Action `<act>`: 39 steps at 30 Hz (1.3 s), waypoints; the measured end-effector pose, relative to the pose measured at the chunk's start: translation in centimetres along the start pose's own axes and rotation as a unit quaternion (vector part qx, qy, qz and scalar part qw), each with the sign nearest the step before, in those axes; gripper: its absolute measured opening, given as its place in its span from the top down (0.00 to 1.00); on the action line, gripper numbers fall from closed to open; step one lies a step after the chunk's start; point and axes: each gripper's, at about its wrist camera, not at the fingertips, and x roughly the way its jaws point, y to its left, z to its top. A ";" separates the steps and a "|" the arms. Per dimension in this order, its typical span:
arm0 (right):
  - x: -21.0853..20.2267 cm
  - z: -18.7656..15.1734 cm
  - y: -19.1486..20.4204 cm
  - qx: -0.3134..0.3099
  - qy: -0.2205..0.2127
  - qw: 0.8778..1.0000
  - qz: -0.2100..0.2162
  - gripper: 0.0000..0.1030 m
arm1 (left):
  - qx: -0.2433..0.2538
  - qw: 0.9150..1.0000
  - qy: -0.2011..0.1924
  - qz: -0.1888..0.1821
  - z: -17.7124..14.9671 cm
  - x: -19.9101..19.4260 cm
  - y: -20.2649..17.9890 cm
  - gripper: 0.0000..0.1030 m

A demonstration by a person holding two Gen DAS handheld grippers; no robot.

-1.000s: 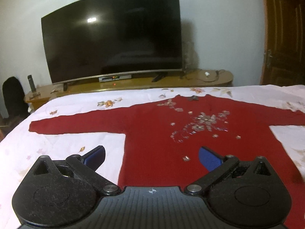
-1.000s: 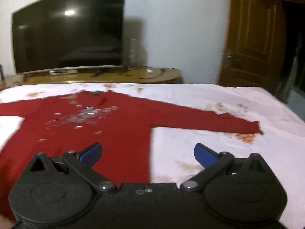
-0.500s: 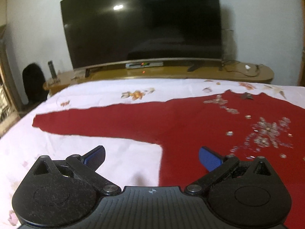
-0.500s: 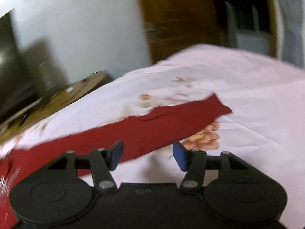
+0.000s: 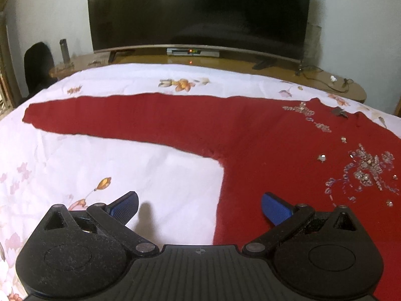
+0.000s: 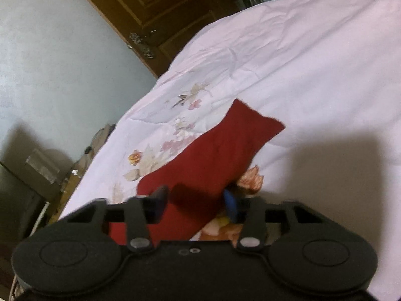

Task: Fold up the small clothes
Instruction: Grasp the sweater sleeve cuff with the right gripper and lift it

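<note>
A red sweater (image 5: pixel 263 138) with a sequin pattern (image 5: pixel 363 173) lies flat on the flowered bed sheet (image 5: pixel 125 163). Its left sleeve (image 5: pixel 112 115) stretches out to the left. My left gripper (image 5: pixel 200 208) hangs open just above the bed, its fingers straddling the sweater's side edge below the armpit. In the right wrist view the sweater's right sleeve (image 6: pixel 220 145) runs up from between my fingers to its cuff. My right gripper (image 6: pixel 195 202) is rolled over and its jaws are closing, one on each side of the sleeve. The sleeve still lies flat between them.
A large dark TV (image 5: pixel 200 10) stands on a wooden stand (image 5: pixel 225 62) beyond the bed's far edge. A black chair (image 5: pixel 37 65) is at the far left. A wooden door (image 6: pixel 155 7) and grey wall lie past the bed sheet (image 6: pixel 300 62) on the right side.
Both grippers have sunk toward the bed and moved outward, left one leftward, right one toward the right cuff. The right gripper has rolled and its jaws have narrowed around the sleeve.
</note>
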 end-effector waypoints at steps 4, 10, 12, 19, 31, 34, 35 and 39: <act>0.5 0.8 0.0 -0.011 0.002 1.000 -0.023 0.93 | -0.005 1.000 -0.005 0.001 0.1 -0.6 1.1 0.00; -1.4 0.3 5.6 -0.123 -0.041 0.991 -0.016 0.94 | -0.006 1.000 -0.021 0.006 -0.1 -2.5 2.8 0.00; -2.0 -0.5 8.6 -0.179 -0.054 0.982 -0.001 0.94 | -0.004 1.000 -0.024 0.007 -0.4 -3.0 3.1 0.00; -5.2 -6.7 19.5 -0.320 -0.078 0.941 0.079 0.94 | -0.007 1.000 -0.019 0.022 -1.1 -3.9 4.0 0.00; -8.1 -22.0 30.7 -0.472 -0.006 0.853 0.224 0.94 | -0.062 0.998 -0.024 0.002 -2.4 -5.6 6.6 0.00; -7.2 -25.9 31.4 -0.523 0.026 0.821 0.228 0.91 | -0.073 0.997 -0.007 -0.024 -2.2 -5.2 6.7 0.00; -6.8 -27.4 31.4 -0.544 0.047 0.806 0.229 0.86 | -0.075 0.996 -0.001 -0.038 -2.1 -5.0 6.5 0.00; -8.0 -31.4 30.3 -0.592 0.068 0.759 0.264 0.58 | -0.054 0.996 0.003 -0.069 -0.8 -4.4 4.5 0.00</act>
